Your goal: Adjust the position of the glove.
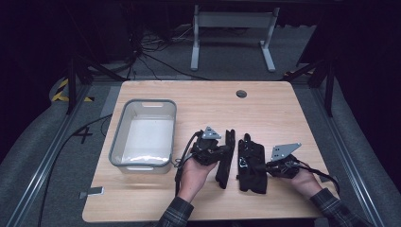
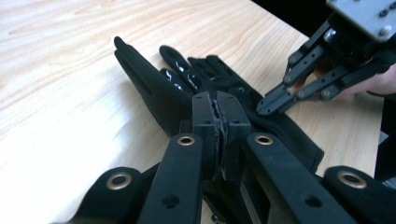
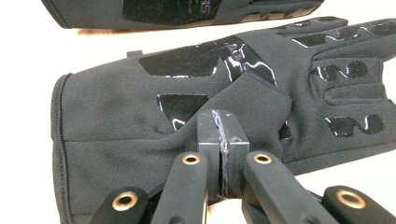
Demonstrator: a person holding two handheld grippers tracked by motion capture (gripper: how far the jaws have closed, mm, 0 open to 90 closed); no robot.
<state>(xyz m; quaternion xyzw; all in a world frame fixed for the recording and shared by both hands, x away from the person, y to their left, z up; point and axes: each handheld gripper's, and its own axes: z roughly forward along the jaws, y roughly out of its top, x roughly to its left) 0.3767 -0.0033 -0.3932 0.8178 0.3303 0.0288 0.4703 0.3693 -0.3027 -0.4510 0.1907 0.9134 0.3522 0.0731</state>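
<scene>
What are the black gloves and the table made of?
The gloves look like soft matte knit fabric with shiny, rubbery grip patches, probably silicone. The table looks like pale wood or a wood-look laminate, since it shows grain lines and a smooth surface.

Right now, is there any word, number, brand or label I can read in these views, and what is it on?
"4": dark mark on the grey floor left of the table.
Glossy print on the upper glove in the right gripper view: letter-like, cut off by the frame edge, unreadable.
Glossy patches on the lower glove: shapes only, no text.
Bin: no label visible.
</scene>
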